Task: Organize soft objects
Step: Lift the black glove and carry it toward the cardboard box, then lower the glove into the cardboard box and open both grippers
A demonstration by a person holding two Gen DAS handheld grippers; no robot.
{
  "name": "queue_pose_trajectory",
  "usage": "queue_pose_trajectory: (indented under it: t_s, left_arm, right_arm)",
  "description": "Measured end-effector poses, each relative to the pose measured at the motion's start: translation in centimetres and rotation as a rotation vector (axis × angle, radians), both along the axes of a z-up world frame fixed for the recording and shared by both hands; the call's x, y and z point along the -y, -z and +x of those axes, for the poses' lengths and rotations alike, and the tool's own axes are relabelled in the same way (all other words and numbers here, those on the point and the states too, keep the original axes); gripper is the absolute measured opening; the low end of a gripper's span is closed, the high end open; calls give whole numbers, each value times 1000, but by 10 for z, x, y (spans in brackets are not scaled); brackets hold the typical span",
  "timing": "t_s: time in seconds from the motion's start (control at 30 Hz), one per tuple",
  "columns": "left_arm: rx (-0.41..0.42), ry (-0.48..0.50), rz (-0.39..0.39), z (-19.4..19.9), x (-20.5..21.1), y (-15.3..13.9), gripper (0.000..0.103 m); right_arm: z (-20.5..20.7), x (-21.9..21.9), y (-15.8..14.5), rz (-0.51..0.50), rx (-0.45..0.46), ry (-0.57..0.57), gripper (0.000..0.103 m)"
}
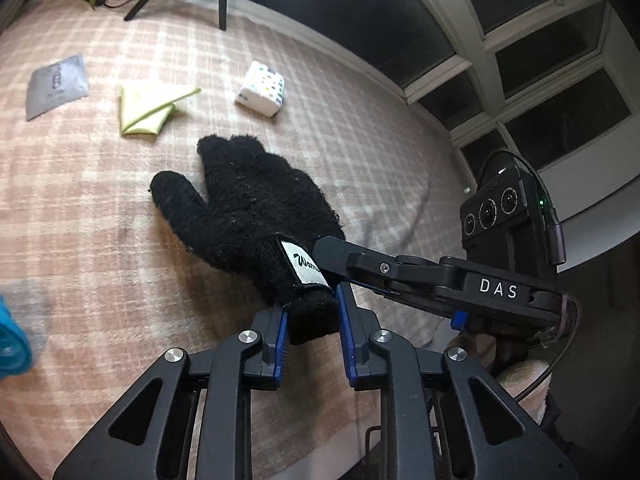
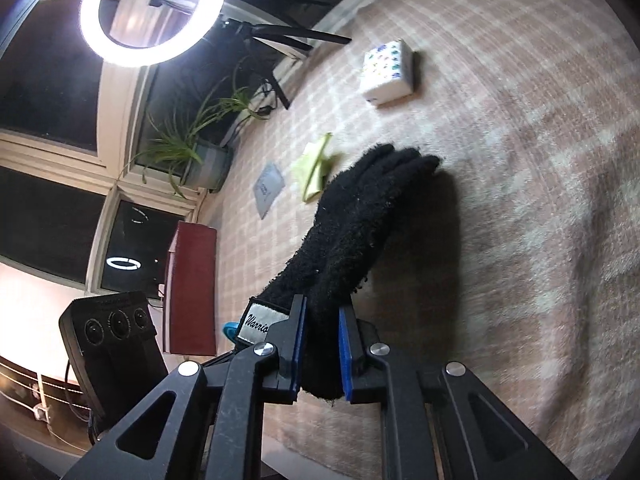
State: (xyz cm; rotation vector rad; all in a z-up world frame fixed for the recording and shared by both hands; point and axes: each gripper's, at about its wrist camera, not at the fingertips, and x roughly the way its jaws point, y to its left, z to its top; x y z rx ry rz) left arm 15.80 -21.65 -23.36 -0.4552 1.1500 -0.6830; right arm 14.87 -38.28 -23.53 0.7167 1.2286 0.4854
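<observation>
A black fuzzy glove (image 1: 248,208) with a white label lies on the pink checked blanket (image 1: 80,208). My left gripper (image 1: 312,320) is shut on its cuff, blue pads on each side. My right gripper (image 2: 322,344) is shut on the same cuff from the other side and shows in the left wrist view (image 1: 332,258) reaching in from the right. In the right wrist view the glove (image 2: 352,216) rises from the cuff, fingertips touching the blanket (image 2: 520,200).
On the blanket farther off lie a yellow-green folded cloth (image 1: 148,110), a white dotted tissue pack (image 1: 262,88) and a grey pouch (image 1: 56,84). A blue item (image 1: 12,340) sits at the left edge. A ring light (image 2: 152,12), a potted plant (image 2: 192,144) and windows border the bed.
</observation>
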Motion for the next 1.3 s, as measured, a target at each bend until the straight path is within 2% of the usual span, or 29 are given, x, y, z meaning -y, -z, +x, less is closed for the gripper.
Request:
queue_pose_trajectory:
  t_s: [0.4, 0.67, 0.9, 1.1, 1.3]
  left_arm:
    - [118, -47, -37, -19, -50, -44, 19]
    - [206, -136, -58, -34, -106, -75, 19]
    - [273, -246, -59, -44, -169, -99, 19]
    - [319, -358, -51, -52, -233, -115, 19]
    - [349, -467, -24, -63, -298, -126, 19]
  right_arm:
    - [-7, -44, -50, 23, 108, -53, 13]
    - [0, -101, -85, 41, 190, -145, 13]
    - [6, -174, -112, 52, 256, -261, 13]
    - [11, -253, -130, 61, 310, -378, 13]
    - [13, -328, -135, 81, 337, -478, 13]
